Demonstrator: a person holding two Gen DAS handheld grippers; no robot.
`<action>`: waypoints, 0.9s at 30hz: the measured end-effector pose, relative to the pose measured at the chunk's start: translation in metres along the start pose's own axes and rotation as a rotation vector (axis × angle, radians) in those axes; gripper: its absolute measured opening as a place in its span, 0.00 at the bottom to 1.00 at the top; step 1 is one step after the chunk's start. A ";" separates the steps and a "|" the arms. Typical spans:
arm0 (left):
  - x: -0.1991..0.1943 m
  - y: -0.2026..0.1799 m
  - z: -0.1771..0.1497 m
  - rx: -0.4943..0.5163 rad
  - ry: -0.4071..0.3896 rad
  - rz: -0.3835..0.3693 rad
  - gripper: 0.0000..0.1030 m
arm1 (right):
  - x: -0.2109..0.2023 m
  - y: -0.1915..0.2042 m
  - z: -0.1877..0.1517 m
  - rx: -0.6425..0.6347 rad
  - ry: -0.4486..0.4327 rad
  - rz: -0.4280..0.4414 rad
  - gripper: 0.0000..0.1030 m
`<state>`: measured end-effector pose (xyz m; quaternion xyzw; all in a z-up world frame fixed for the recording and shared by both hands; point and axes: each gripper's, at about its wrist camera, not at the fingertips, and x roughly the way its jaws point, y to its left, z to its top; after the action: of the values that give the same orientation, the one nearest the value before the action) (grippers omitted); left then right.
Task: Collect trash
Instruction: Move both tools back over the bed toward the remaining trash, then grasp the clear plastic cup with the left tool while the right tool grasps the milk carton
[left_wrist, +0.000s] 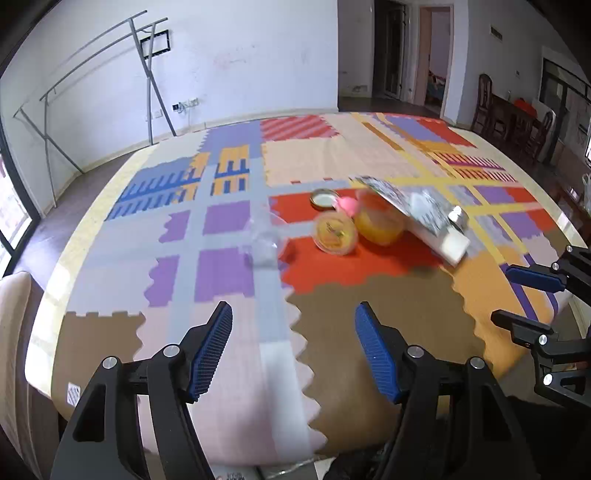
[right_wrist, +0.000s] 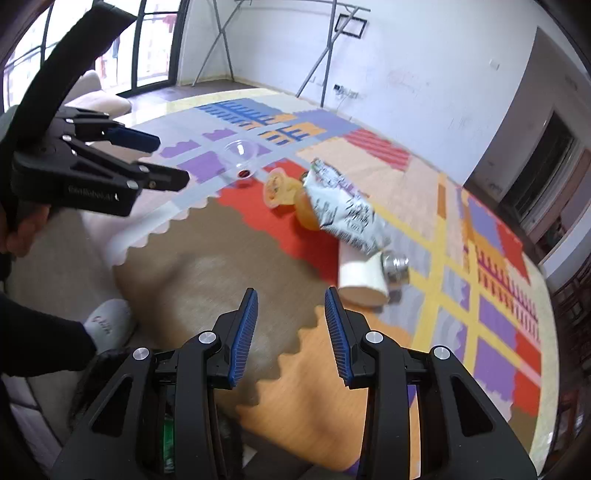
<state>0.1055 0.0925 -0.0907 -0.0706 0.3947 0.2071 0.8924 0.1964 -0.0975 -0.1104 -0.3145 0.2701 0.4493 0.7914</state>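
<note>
A patchwork foam mat (left_wrist: 229, 266) covers the floor and is taken as the landmark; all trash is grouped on or by its red patch. The left gripper (left_wrist: 293, 347) is held above the near brown part of the mat, jaws spread wide, nothing between the blue pads. The right gripper (right_wrist: 290, 332) is held over the brown and orange patches, jaws parted less widely, also empty. In the left wrist view the right gripper is seen at the right edge, above the mat's orange corner. A clear plastic cup (left_wrist: 266, 240) is lying on the grey strip just left of the red patch. An orange jelly cup with printed lid (left_wrist: 335, 232) is tipped on its side on the red patch, touching a second orange cup (left_wrist: 380, 221). A small lid (left_wrist: 324, 198) and a pink item (left_wrist: 349, 205) are seen at the patch's far edge; what the pink item is cannot be told. A black-and-white printed snack bag (right_wrist: 343, 206) is laid over the second cup. A white paper cup (right_wrist: 364, 277) is on its side at the patch's right edge, with a small metal can (right_wrist: 395, 264) touching it. A socked foot (right_wrist: 107, 325) rests on the mat's near edge. A metal clothes rack (left_wrist: 147, 74) stands beyond the mat's far edge.
</note>
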 end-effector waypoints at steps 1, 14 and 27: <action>0.000 0.001 0.002 -0.004 -0.004 0.003 0.69 | 0.002 -0.002 0.001 0.006 -0.005 0.001 0.40; 0.049 0.006 0.015 -0.014 -0.044 0.095 0.69 | 0.026 -0.017 0.015 0.057 -0.047 -0.057 0.49; 0.087 0.009 0.034 0.036 -0.029 0.132 0.69 | 0.051 -0.021 0.023 0.017 -0.030 -0.107 0.55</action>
<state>0.1771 0.1381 -0.1310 -0.0254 0.3889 0.2593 0.8836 0.2417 -0.0614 -0.1264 -0.3153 0.2448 0.4086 0.8208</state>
